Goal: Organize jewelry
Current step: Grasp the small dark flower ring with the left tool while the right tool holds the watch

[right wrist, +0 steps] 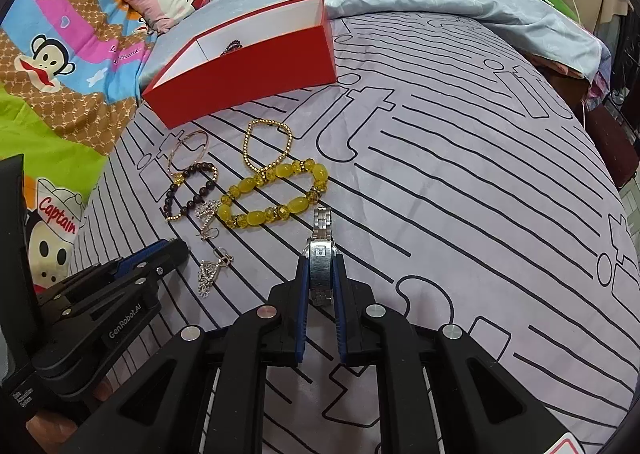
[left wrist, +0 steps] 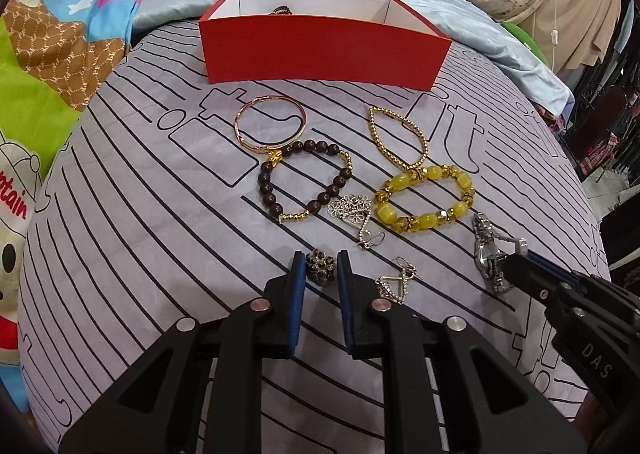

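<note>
On the bed's grey sheet with black line print [left wrist: 140, 182], the left tool [left wrist: 320, 266] sits low with its blue-padded fingers either side of a dark flower-shaped ring [left wrist: 320, 263]; they stand narrowly apart, and whether they actually pinch the ring I cannot tell. The right tool [right wrist: 321, 266] has closed its fingers on the case of a silver metal wristwatch [right wrist: 321, 254], whose band runs forward along the sheet. Beyond them lie a dark-brown and gold beaded bracelet [left wrist: 306, 180], a yellow stone bracelet [left wrist: 426, 198], a thin gold bead bracelet [left wrist: 398, 138], a rose-gold bangle [left wrist: 270, 124] and two silver filigree earrings [left wrist: 352, 212]. Behind stands an open red cardboard box [left wrist: 320, 50] with one dark beaded piece inside.
</note>
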`<state>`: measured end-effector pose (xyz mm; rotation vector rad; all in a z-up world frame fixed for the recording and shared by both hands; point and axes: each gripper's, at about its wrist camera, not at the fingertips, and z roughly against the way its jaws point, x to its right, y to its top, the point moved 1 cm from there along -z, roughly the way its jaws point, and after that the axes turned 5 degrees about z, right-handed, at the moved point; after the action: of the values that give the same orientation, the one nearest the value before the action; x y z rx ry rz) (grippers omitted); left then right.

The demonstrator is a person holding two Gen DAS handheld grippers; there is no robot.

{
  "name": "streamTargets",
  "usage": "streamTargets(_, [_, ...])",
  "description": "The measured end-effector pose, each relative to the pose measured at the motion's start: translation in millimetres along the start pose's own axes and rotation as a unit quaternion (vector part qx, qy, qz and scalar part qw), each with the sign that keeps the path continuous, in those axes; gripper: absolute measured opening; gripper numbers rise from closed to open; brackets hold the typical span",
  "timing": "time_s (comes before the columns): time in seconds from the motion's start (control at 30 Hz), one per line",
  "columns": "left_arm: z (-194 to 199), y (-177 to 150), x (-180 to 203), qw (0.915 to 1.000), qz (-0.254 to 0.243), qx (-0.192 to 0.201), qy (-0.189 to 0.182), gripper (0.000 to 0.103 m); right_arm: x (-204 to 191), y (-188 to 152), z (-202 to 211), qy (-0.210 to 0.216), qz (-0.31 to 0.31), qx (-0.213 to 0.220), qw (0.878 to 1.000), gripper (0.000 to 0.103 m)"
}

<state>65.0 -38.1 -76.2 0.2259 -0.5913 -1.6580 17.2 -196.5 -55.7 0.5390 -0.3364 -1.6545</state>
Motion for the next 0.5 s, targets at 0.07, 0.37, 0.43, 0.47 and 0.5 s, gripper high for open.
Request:
streamTargets(0.07, [3,0,-1,1.0,0.001,0.002,0.0,0.015,-1,1,3,0.002,0.002,0.004,1.0,0.01])
streamTargets(0.37, [27,10,-2,0.9998,0.002,0.021,0.004,0.015,-10,16,28,0.015,0.014,0.031,0.999,0.01])
streamTargets(0.43, [32,14,-3,0.9997,0.003,0.025,0.005,0.015,-13,21,35,0.017,0.017,0.04,0.999,0.01])
streamTargets(0.47, [35,17,-4,0.9996,0.004,0.026,0.007,0.015,-14,24,40,0.019,0.018,0.045,0.999,0.01])
streamTargets(0.5, [37,19,-4,0.9996,0.004,0.028,0.008,0.015,-15,26,43,0.022,0.019,0.049,0.998,0.01])
